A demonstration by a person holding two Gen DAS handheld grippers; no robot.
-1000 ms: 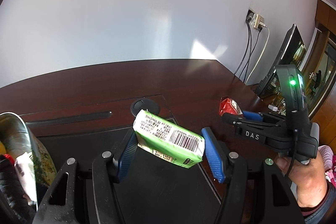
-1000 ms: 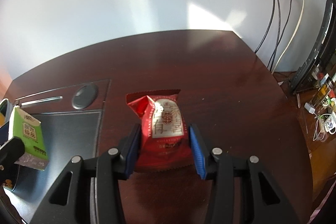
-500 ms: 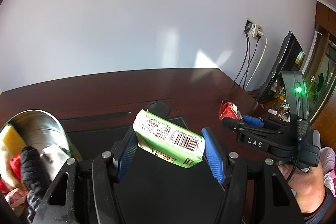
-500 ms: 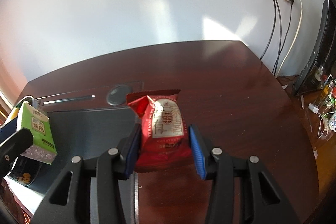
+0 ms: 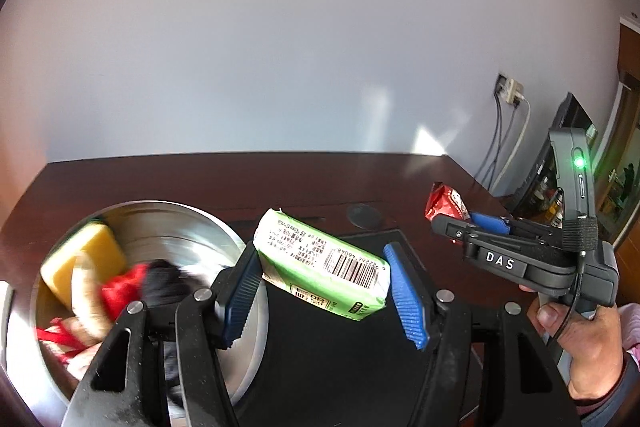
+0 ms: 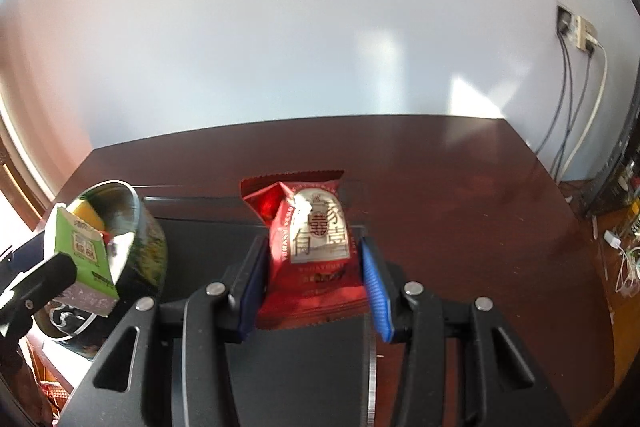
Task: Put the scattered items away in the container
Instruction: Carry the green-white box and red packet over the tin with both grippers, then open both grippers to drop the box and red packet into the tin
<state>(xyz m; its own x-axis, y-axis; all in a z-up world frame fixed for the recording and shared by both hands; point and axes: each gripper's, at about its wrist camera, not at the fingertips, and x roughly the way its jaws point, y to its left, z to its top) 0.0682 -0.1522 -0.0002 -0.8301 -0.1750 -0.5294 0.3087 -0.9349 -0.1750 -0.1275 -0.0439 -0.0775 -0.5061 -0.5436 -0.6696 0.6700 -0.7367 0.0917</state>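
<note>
While dark wood table (image 6: 460,187) meets plain white wall (image 5: 280,47), your left gripper (image 5: 324,291) clamps green pack (image 5: 320,267) beside metal bowl (image 5: 224,227); right gripper (image 6: 316,287) clamps red packet (image 6: 316,239) above black mat (image 6: 300,367).

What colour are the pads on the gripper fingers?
Blue, ribbed pads; clearest in the left wrist view, either side of the green packet.

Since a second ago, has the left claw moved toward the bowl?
Yes. The left claw, shut on the green pack, has swung left: the metal bowl now sits beside it, no longer at the frame's edge.
</note>
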